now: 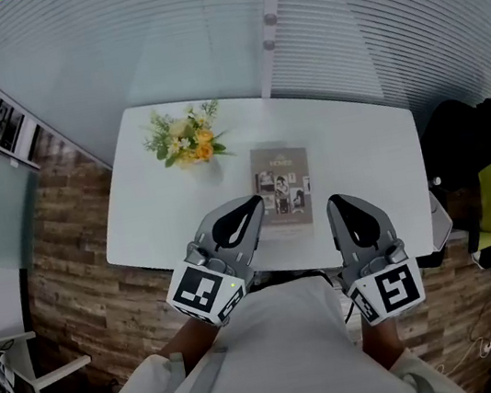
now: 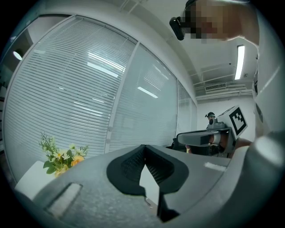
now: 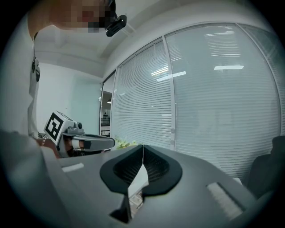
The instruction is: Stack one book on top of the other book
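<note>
Left gripper (image 1: 249, 207): jaws closed tip to tip, nothing between them. Grey matte shell; the black pads (image 2: 129, 165) are ribbed and form a teardrop-shaped hollow behind the tips. Right gripper (image 1: 337, 201): same build, also closed and empty. I hold both over the near edge of the table (image 1: 157, 224), close side by side but apart.

Table: white, smooth, with rounded corners. Flowers (image 1: 185, 140), yellow and white with green leaves, stand near its far left corner. Slatted blinds (image 1: 152, 29) hang behind it, and the floor (image 1: 62, 268) is wood plank. Nothing lies between the grippers and the book.

Book (image 1: 282, 186): flat on the table, just beyond the two tips and right of the flowers. The rectangular cover is grey-beige with dark photos. Only one cover shows; I cannot tell whether another book lies under it.
</note>
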Available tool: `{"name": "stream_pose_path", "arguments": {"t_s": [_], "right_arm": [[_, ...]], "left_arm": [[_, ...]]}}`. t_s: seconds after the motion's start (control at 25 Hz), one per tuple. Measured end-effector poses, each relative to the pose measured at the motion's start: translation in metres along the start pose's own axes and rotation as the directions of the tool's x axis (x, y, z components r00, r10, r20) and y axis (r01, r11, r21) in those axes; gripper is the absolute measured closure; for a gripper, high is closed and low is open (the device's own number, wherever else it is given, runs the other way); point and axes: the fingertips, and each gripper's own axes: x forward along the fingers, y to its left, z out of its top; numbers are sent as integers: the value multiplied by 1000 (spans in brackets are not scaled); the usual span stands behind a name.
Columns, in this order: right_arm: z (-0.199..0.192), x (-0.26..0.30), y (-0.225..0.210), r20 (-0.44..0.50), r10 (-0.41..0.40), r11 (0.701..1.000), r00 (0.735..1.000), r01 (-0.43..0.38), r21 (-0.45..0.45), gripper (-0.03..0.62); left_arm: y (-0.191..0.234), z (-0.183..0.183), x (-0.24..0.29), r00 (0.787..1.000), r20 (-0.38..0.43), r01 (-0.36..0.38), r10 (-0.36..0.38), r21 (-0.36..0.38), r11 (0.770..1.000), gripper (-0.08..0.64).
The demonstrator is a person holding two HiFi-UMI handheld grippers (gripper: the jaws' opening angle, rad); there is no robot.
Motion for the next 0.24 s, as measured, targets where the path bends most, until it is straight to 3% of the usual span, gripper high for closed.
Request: {"name": "stream_pose_path", "arguments": {"t_s": [0.24], "right_arm": [[0, 1, 2, 2, 2, 1000, 1000, -2, -1, 586]], "left_arm": [[2, -1, -2, 1000, -3, -1, 1, -7, 1000, 555]]}}
